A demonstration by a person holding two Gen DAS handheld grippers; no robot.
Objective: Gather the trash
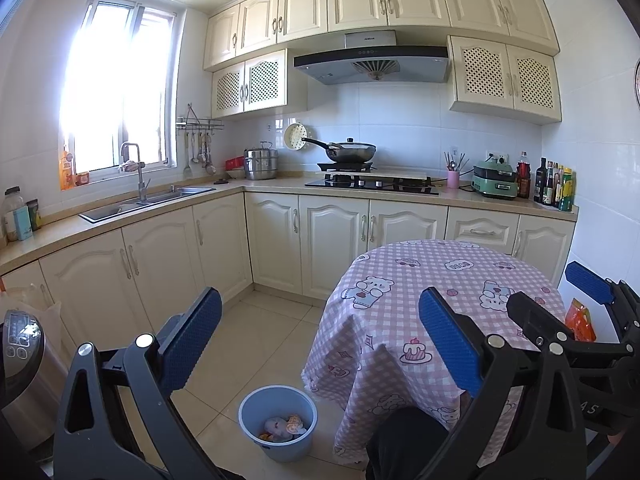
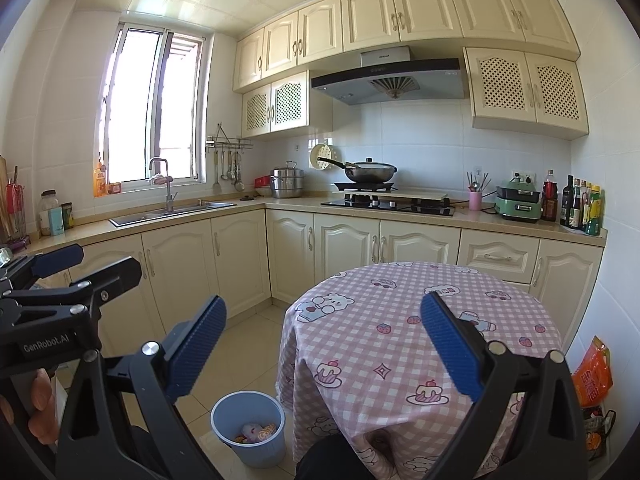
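- Two grippers hang above the near edge of a round table (image 2: 400, 320) draped in a pink checked cloth with bear prints.
- The left gripper (image 1: 320, 340) is released, its blue-padded fingers (image 1: 192, 340) spread wide with nothing between them.
- The right gripper (image 2: 324, 344) is likewise released, its fingers (image 2: 448, 344) far apart and holding nothing.
- Trash (image 2: 256, 432) lies at the bottom of a light blue bin (image 2: 224, 412) that stands on the tiled floor, just left of the table and touching or nearly touching the hanging cloth; it looks like crumpled wrappers, though the pieces are too small to name.
- An orange packet (image 2: 592, 376) sits low at the right of the table, near the wall.
- Far across the room, a wok (image 2: 370, 170) rests on the stove (image 2: 388, 204), and a sink (image 2: 172, 210) lies below the window on the left.
- Bottles (image 2: 580, 204) stand at the far right end of the counter.
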